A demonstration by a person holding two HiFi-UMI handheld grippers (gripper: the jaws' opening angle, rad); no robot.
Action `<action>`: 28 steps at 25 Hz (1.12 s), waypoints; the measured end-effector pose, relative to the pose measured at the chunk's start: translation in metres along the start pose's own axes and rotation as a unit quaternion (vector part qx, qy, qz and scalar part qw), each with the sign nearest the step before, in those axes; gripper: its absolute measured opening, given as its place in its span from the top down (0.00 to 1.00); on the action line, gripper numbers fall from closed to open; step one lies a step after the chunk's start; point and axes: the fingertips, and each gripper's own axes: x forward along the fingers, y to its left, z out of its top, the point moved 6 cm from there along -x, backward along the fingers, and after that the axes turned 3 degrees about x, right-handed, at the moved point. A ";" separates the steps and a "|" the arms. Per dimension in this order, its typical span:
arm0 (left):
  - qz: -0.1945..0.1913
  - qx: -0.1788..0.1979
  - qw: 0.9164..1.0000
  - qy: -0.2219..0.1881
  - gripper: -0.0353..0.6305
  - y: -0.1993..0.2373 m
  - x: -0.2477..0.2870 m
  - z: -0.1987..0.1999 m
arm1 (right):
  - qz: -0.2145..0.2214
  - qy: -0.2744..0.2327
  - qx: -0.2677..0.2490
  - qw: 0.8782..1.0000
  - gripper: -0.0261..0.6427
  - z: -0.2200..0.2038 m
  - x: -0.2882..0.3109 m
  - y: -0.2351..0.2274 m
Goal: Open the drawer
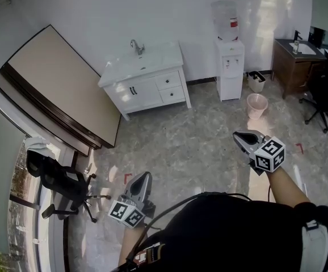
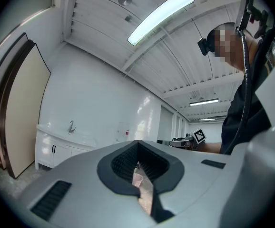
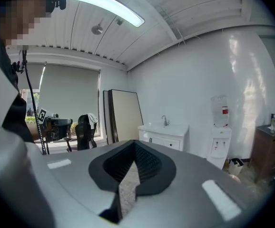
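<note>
**Item 1: left gripper (image 2: 137, 164).** Jaws clenched together, with nothing between them. You hold it level, pointed toward the white vanity (image 1: 147, 78).

**Item 2: right gripper (image 3: 133, 165).** Jaws likewise closed on nothing. It tips slightly down, aimed at the same vanity.

**Item 3: drawers (image 1: 169, 88).** Two of them, stacked at the vanity's right end beside its paired doors. Both appear shut flush. They sit well apart from both your grippers, across open floor.

**Step in hand (judged).** This is the approach, and neither gripper is touching the vanity yet.

**Next move (judged).**
- You cross the remaining floor and choose one drawer.
- You part one gripper's jaws to take its pull, which is too small here to tell its shape.
- You then draw straight out from the vanity front.

**Item 4: surroundings, placed from the vanity.**
- The faucet (image 1: 137, 47) stands on its top.
- A large leaning board (image 1: 62, 86) is just to its left.
- The water dispenser (image 1: 230, 67) is to its right, against the same wall.
- The pink bin (image 1: 257, 105) stands on the floor, right of the vanity and in front of the dispenser.
- The brown cabinet (image 1: 294, 64) is farther right again.
- The black office chair (image 1: 62, 180) is well to the left, on your side of the room.

**Obstructions (judged).** Nothing lies on the direct line to the vanity. The pink bin stands nearest that line, on your right-gripper side, so keep left of it.
</note>
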 end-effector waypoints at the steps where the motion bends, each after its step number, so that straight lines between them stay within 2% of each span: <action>1: 0.003 -0.002 1.000 0.001 0.96 0.003 0.006 0.000 | 0.000 0.001 0.001 1.000 0.96 0.001 0.005 -0.007; 7: 0.015 -0.003 1.000 -0.003 0.96 0.012 0.061 -0.003 | 0.021 0.004 -0.002 1.000 0.96 0.012 0.036 -0.063; 19: 0.063 0.009 0.998 -0.017 0.96 -0.010 0.202 0.006 | 0.076 -0.009 -0.025 0.997 0.96 0.060 0.072 -0.213; 28: 0.054 0.002 0.998 0.014 0.96 -0.007 0.273 -0.011 | 0.077 -0.007 -0.005 0.997 0.96 0.046 0.089 -0.279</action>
